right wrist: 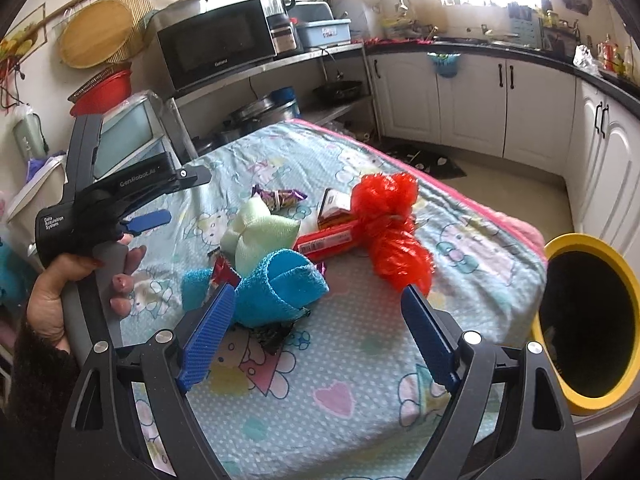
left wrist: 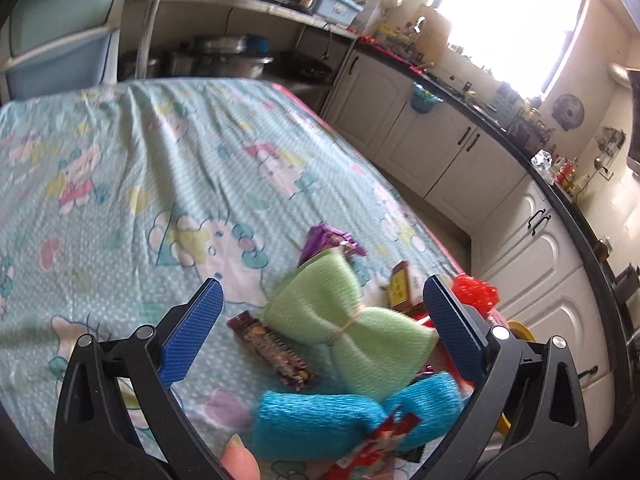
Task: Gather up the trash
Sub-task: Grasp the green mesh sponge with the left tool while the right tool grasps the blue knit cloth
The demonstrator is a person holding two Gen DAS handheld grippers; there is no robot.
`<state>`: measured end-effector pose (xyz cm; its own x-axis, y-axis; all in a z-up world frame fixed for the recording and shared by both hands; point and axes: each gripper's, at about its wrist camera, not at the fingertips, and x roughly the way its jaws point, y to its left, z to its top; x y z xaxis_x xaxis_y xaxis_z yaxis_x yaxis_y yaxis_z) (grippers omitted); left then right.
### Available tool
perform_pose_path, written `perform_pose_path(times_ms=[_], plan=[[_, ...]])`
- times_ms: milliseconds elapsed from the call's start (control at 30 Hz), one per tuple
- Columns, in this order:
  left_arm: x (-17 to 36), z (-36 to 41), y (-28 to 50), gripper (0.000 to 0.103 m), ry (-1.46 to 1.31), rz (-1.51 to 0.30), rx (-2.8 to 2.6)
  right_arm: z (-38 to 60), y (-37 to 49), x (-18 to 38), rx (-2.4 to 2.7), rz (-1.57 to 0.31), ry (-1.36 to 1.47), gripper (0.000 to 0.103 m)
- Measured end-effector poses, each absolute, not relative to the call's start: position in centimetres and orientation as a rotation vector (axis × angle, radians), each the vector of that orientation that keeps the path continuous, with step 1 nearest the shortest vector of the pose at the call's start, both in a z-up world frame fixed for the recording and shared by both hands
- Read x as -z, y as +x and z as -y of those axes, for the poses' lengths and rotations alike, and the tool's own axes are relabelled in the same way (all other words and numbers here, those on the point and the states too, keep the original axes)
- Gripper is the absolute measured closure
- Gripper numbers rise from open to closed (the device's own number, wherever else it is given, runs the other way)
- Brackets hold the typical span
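We see a table draped in a pale turquoise cartoon-print cloth filling most of both views, with white kitchen cabinets under a dark countertop running behind it and a black microwave on a shelf at the far end. Just off the table's right edge stands a bin with a yellow rim and a dark inside. The trash lies in a loose heap near that side of the table: a red mesh bundle beside a long red box, a pale green sponge cloth tied at its middle, a blue sponge cloth nearest us, and smaller pieces around them, namely a brown-and-yellow carton, a dark snack wrapper and a purple wrapper at the far edge of the heap. Our right gripper hangs over the near side of the pile with its blue jaws spread wide and nothing between them; the blue cloth sits just beyond its left pad. Our left gripper, gripped by a hand in a dark sleeve, also stands wide open and empty, angled down with the green cloth framed between its pads but apart from both.
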<state>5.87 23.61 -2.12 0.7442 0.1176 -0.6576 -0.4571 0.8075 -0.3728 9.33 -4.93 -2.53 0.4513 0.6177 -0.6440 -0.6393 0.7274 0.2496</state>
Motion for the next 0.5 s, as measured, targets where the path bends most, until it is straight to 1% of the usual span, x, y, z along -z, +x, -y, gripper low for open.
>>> perform_pose_path(times_ms=[67,233,500], plan=[[3.1,-24.4,5.8,0.011,-0.593,-0.682,-0.332,4.5,9.6,2.9,-0.780,-0.793,-0.031,0.021],[4.6,-25.7,6.3,0.011,-0.673,-0.700,-0.314,3.4,10.2,3.7,-0.804,-0.821,-0.039,0.028],[5.4,-26.6,9.6,0.011,-0.641,-0.753,-0.216,1.2,11.2,5.3,-0.855,-0.883,-0.050,0.040]])
